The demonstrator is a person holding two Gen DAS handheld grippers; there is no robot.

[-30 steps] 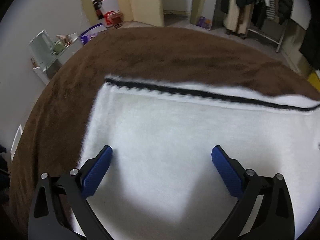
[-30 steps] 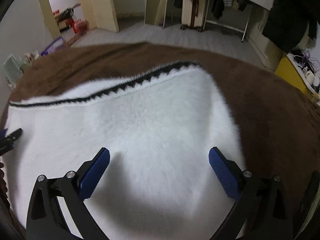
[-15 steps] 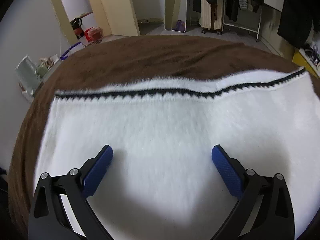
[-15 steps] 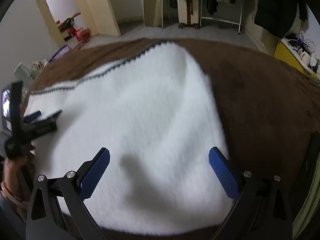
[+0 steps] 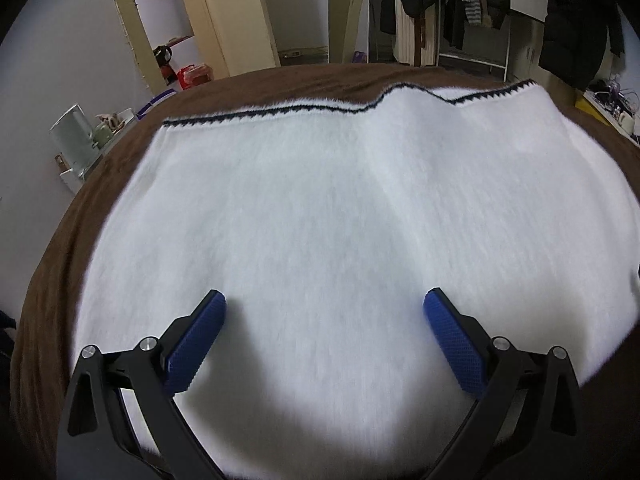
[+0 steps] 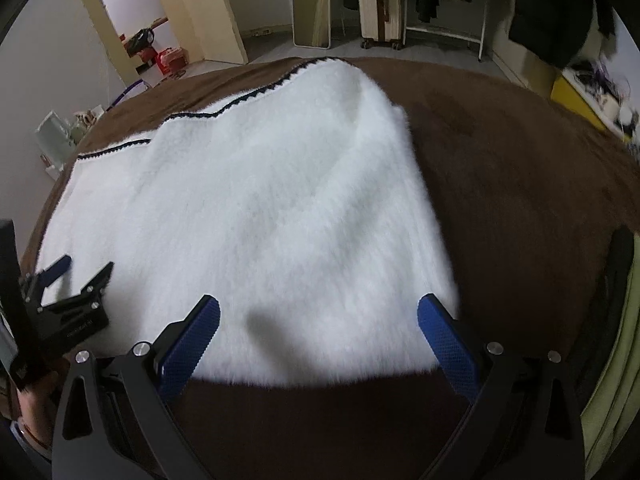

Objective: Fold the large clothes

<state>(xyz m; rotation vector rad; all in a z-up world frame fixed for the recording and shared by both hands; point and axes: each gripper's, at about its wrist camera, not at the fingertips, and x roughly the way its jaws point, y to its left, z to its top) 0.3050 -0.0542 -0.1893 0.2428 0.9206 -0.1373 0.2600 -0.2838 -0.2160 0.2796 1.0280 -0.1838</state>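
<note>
Brown bedcover (image 6: 500, 168) carries white garment (image 5: 320, 208), right edge cropped; both grippers' jaws wide.

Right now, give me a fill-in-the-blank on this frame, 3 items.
1. The white fuzzy garment lies on a ____ blanket.
2. The trim along the garment's far edge is a ____ zigzag.
3. The left gripper and right gripper both have their jaws ____, holding nothing.

Missing words: brown; black; open
</note>
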